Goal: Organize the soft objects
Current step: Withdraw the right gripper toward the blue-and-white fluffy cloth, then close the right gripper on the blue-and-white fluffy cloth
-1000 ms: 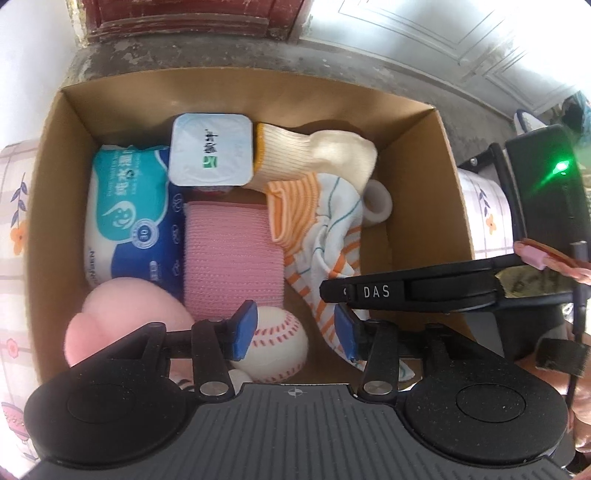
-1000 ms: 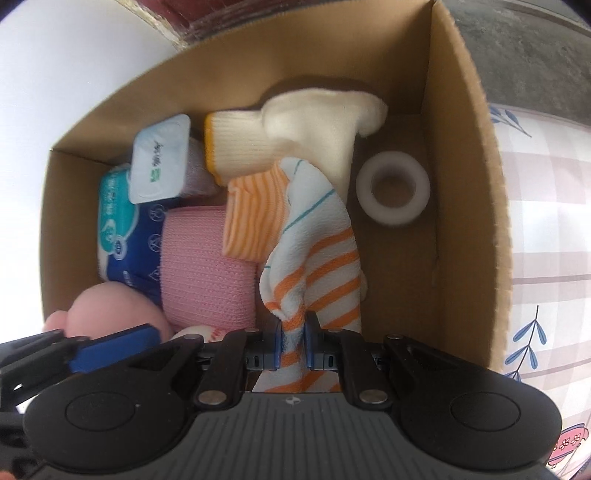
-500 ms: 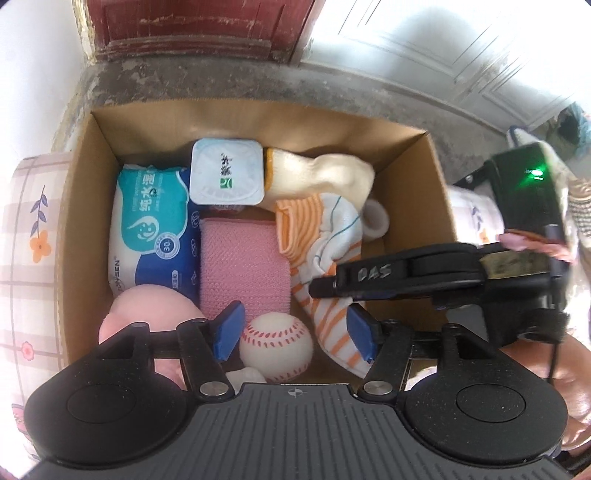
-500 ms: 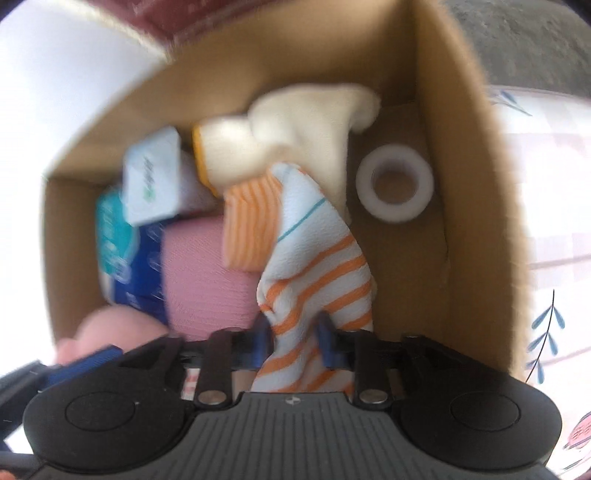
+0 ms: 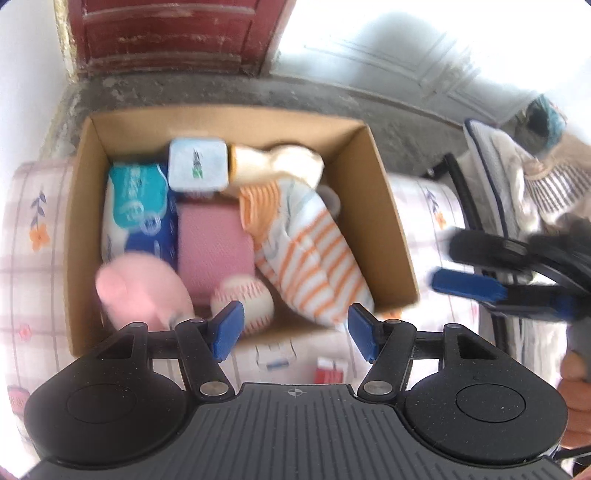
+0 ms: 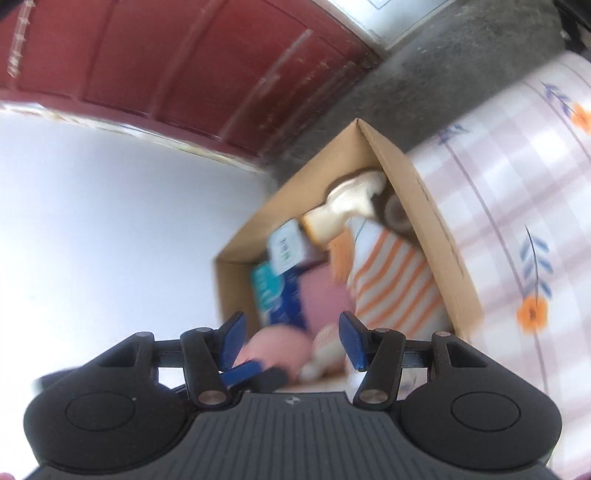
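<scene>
The cardboard box (image 5: 388,206) holds a blue tissue pack (image 5: 136,206), a white square tub (image 5: 197,164), a cream sock (image 5: 280,162), a pink towel (image 5: 214,243), a pink plush (image 5: 140,288), a baseball (image 5: 243,295) and the orange-striped cloth (image 5: 314,258), which lies loose along the right wall. My left gripper (image 5: 295,332) hangs open over the box's near edge, holding nothing. My right gripper (image 6: 291,339) is outside the box (image 6: 424,206), at the right (image 5: 465,267); its jaws are opening with nothing between them. The striped cloth (image 6: 391,280) lies ahead of it.
The box stands on a checked floral tablecloth (image 5: 33,236) beside a white wall (image 6: 110,221). A red door (image 5: 177,33) and concrete floor lie beyond. Small red and white packets (image 5: 328,369) sit by the box's near side. A person's hand (image 5: 576,369) shows at the right.
The right gripper let go of the striped cloth, opened, and swung up and out of the box. The left gripper opened wider and lifted back from the baseball.
</scene>
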{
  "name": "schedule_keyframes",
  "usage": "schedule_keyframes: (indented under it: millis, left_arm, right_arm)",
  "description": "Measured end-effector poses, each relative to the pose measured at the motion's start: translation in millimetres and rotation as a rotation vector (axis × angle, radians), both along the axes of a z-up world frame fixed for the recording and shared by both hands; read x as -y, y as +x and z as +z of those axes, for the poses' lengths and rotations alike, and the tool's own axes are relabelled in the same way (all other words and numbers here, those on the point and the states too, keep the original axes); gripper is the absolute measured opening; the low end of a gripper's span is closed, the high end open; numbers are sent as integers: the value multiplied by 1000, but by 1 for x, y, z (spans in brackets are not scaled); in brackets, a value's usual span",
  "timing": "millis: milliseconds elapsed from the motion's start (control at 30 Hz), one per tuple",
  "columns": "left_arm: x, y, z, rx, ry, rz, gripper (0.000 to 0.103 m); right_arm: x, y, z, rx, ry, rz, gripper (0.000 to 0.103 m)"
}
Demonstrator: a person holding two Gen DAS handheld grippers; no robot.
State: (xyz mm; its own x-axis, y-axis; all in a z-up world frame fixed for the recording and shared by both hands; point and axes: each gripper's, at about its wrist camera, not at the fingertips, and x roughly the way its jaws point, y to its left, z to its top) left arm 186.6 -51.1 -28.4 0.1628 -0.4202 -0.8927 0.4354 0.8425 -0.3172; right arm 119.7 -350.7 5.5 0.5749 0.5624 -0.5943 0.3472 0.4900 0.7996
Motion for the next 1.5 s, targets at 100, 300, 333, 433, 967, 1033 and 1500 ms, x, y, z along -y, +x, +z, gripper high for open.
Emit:
schedule_keyframes:
  millis: [100, 300, 333, 433, 967, 1033, 1500]
  left_arm:
    - [-1, -17, -5, -34, 6, -26, 62]
    - [13, -62, -29, -126, 17, -116, 62]
    - [18, -71, -36, -145, 24, -141, 62]
    - [36, -100, -59, -187, 55, -220, 62]
    - [74, -164, -131, -279, 152, -310, 58]
    - [76, -164, -135, -287, 147, -297, 58]
    - [93, -169, -109, -283, 38, -322, 58]
  right_arm:
    - [7, -52, 6, 2, 49, -15, 61]
    - [6, -146, -17, -185, 92, -59, 62]
    - [4, -159, -28, -242, 85, -73, 62]
    - [-3, -185, -59, -348, 31, -103, 62]
    - [-4, -156, -141, -437, -93, 36, 68]
    - [-6, -155, -148, -450, -69, 49, 68]
    - [-17, -155, -122, -390, -7, 111, 14]
